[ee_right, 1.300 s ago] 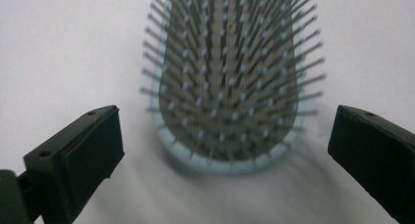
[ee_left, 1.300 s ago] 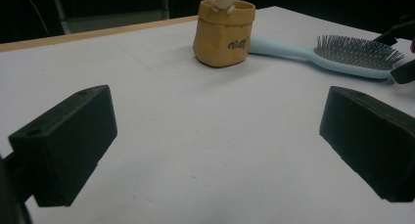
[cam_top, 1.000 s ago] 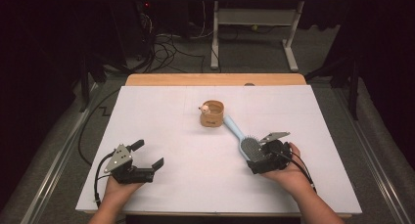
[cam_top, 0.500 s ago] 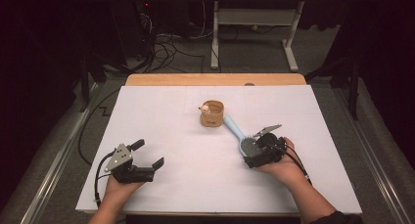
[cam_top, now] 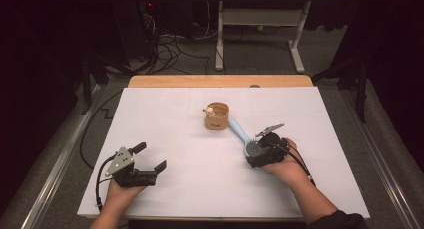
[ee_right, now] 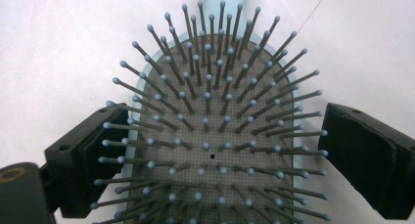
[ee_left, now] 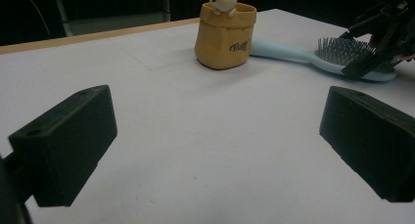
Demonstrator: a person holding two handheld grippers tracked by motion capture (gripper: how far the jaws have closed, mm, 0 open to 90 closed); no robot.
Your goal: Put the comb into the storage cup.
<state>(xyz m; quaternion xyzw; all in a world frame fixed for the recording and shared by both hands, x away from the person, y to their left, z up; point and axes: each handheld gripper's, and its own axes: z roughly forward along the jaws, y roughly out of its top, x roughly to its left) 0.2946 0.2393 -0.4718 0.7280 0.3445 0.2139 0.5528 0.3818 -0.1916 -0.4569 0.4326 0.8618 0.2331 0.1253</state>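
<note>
Now the right gripper (cam_top: 258,155) straddles the bristled head of the light blue hairbrush (cam_top: 243,137), its jaws wide and just closing in, pads not yet pressing the head's edges. That brush lies flat on the white table (cam_top: 200,189), handle running far-left to just beside a tan pouch-shaped cup (cam_top: 217,117). Near left, the left gripper (cam_top: 149,164) gapes empty.

We note a table (cam_top: 150,82) with a pale wooden top, its far edge bare, the rest under a white sheet (cam_top: 200,179). On the sheet lies a light blue hairbrush (cam_top: 243,137), bristles up, handle toward a tan pouch-shaped pot (cam_top: 216,117). The pot stands upright near the middle, a small bear figure (cam_top: 209,110) at its rim, handle tip just beside it.
</note>
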